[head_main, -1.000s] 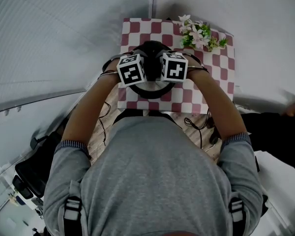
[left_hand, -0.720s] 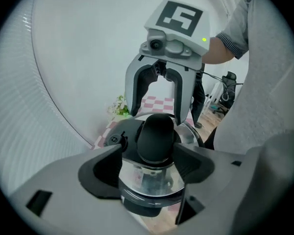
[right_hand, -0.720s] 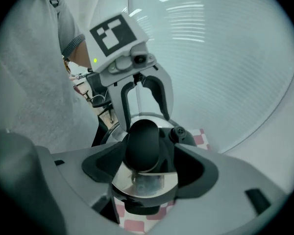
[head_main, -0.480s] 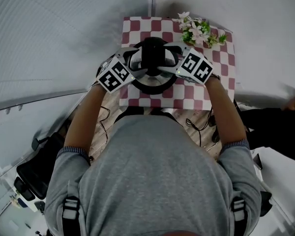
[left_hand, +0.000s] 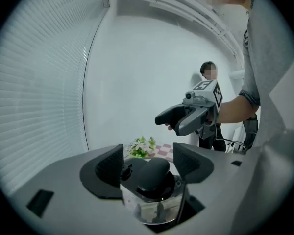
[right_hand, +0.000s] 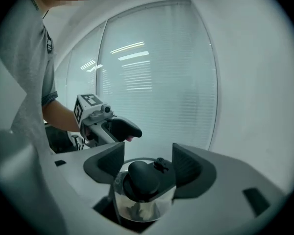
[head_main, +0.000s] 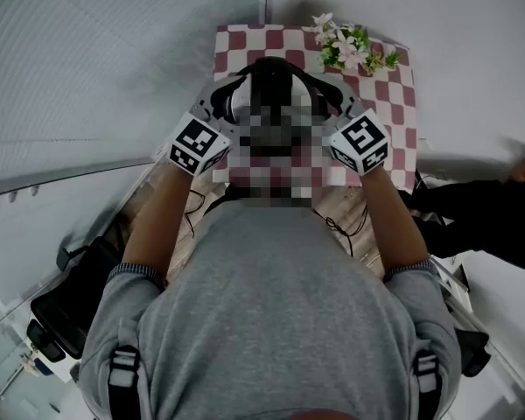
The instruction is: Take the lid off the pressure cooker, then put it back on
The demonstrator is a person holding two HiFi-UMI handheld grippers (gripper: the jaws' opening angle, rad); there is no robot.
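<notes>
Lid (head_main: 267, 79) apparently clear of checkered tablecloth (head_main: 394, 70); blinds (right_hand: 152, 72) behind.

Grey top (head_main: 271, 322), dark cuffs (head_main: 136, 272); left tongs (left_hand: 148, 159) grey.

You have the lid (left_hand: 154, 209) raised clear of the checked table (head_main: 394, 77), roughly level, knob up. It is a shiny dome with a black knob (left_hand: 154, 173) and a small black valve (left_hand: 126, 171). Your left tool (left_hand: 148, 155) and right tool (right_hand: 148, 153) clamp it from opposite sides, and the right tool's jaws have just closed a little.
</notes>
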